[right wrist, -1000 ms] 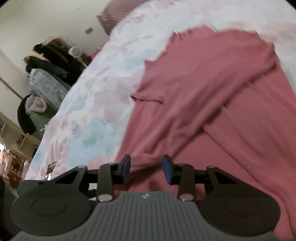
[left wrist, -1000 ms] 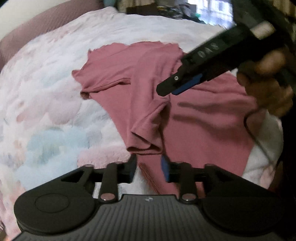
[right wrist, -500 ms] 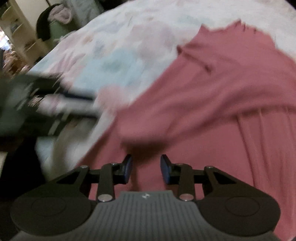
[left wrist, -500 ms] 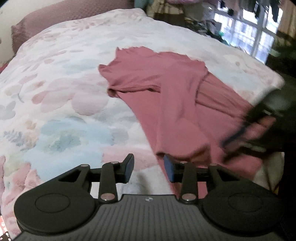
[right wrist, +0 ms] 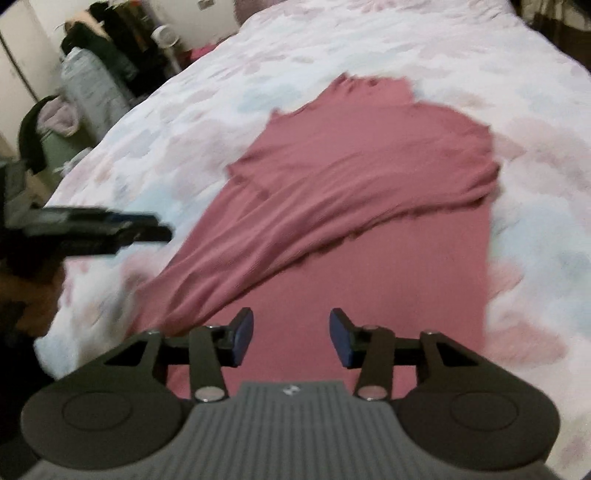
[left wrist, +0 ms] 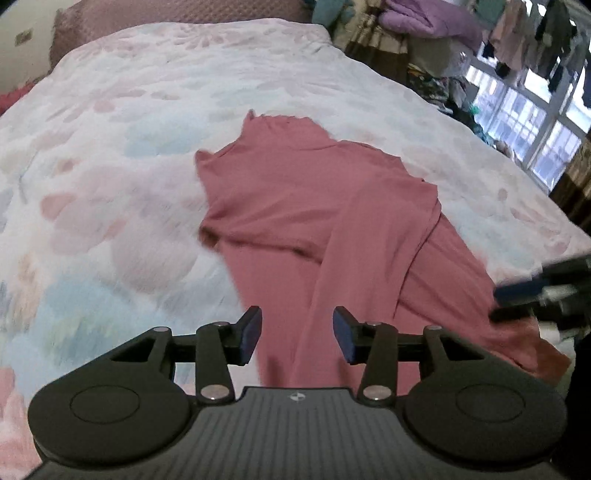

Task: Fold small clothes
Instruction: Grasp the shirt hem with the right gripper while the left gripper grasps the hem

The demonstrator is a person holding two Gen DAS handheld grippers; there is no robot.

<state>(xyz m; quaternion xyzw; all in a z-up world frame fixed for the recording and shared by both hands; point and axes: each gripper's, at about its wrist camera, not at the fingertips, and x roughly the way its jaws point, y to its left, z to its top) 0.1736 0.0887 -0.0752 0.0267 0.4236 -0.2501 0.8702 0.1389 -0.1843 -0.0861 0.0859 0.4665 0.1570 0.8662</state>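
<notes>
A dusty pink long-sleeved top (left wrist: 332, 221) (right wrist: 351, 192) lies on the flowered bedspread, both sleeves folded across its body. My left gripper (left wrist: 297, 338) hovers above its near hem. Its jaws are opening and nothing sits between the blue pads. My right gripper (right wrist: 291, 341) hangs over the lower body of the top. Its jaws are also opening, with only cloth far below them. Each gripper shows blurred at the edge of the other's view: the right gripper (left wrist: 532, 291) and the left gripper (right wrist: 110, 225).
The white and pastel bedspread (left wrist: 129, 166) (right wrist: 535, 229) spreads wide around the top. A mauve pillow (left wrist: 166, 18) lies at the head. Piled clothes and a window (left wrist: 517, 92) stand to the right; bags and dark clothing (right wrist: 92, 74) crowd the left side.
Both grippers pulled back and rose from the cloth, their jaws spreading wider. The right gripper left the middle of the top and went off to the side. A sleeve now lies across the body.
</notes>
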